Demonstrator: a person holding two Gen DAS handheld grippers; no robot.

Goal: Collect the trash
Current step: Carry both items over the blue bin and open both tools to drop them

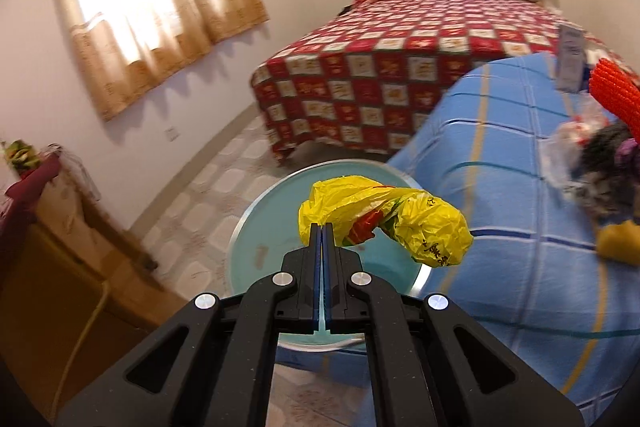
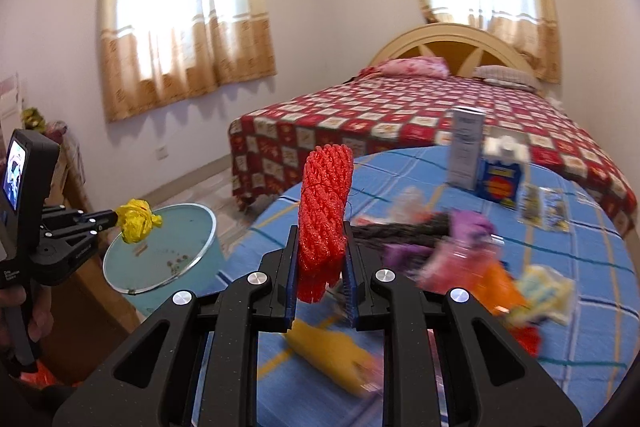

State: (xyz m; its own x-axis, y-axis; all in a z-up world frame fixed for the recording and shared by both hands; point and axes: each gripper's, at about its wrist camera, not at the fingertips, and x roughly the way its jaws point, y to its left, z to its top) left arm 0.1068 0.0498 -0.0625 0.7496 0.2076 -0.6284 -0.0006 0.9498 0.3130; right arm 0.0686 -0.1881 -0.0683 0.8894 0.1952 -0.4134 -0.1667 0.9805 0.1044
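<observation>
My left gripper is shut on a crumpled yellow plastic bag and holds it over the open teal trash bin. In the right wrist view the left gripper with the yellow bag hangs above the bin at the left. My right gripper is shut on a red net bundle, held upright above the blue checked tablecloth. The red net also shows at the right edge of the left wrist view.
Several loose pieces of trash lie on the blue cloth: a yellow piece, purple and pink wrappers, a blue carton, a white box. A bed with a red checked cover stands behind. A wooden cabinet stands at the left.
</observation>
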